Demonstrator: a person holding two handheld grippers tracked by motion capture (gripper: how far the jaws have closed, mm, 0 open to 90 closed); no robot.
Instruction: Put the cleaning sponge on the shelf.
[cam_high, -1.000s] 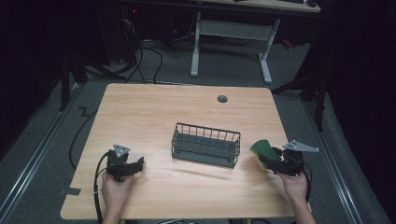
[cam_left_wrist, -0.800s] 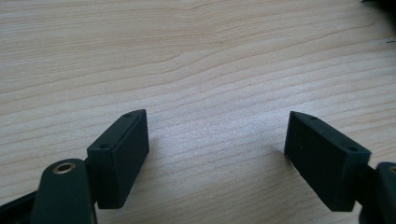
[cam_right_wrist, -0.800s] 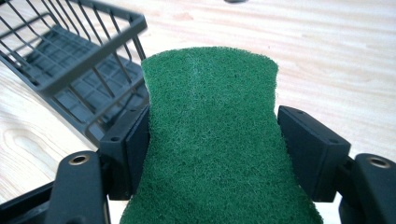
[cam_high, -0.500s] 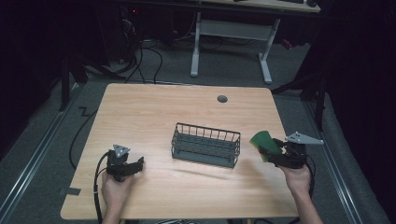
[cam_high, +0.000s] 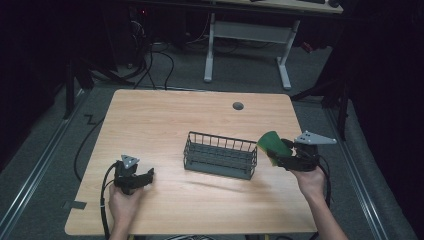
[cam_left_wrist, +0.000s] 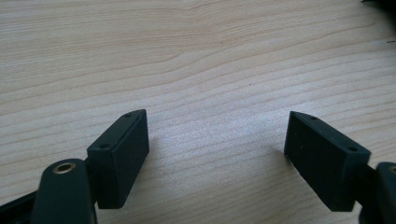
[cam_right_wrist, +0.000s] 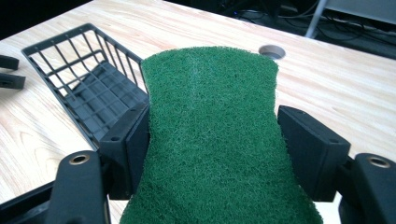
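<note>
The green scouring sponge (cam_right_wrist: 210, 135) sits pinched by its waist between the jaws of the right gripper (cam_high: 290, 159), held in the air just beside the right end of the black wire basket (cam_high: 220, 155). To drop it in cleanly, I'd say it wants carrying over the rim, centred above the basket floor, before the jaws let go. The right hand (cam_high: 310, 181) holds its gripper roughly level, pointing towards the basket, while the left gripper (cam_left_wrist: 215, 154) rests low on the wooden table (cam_high: 165, 115), its jaws wide apart and empty.
</note>
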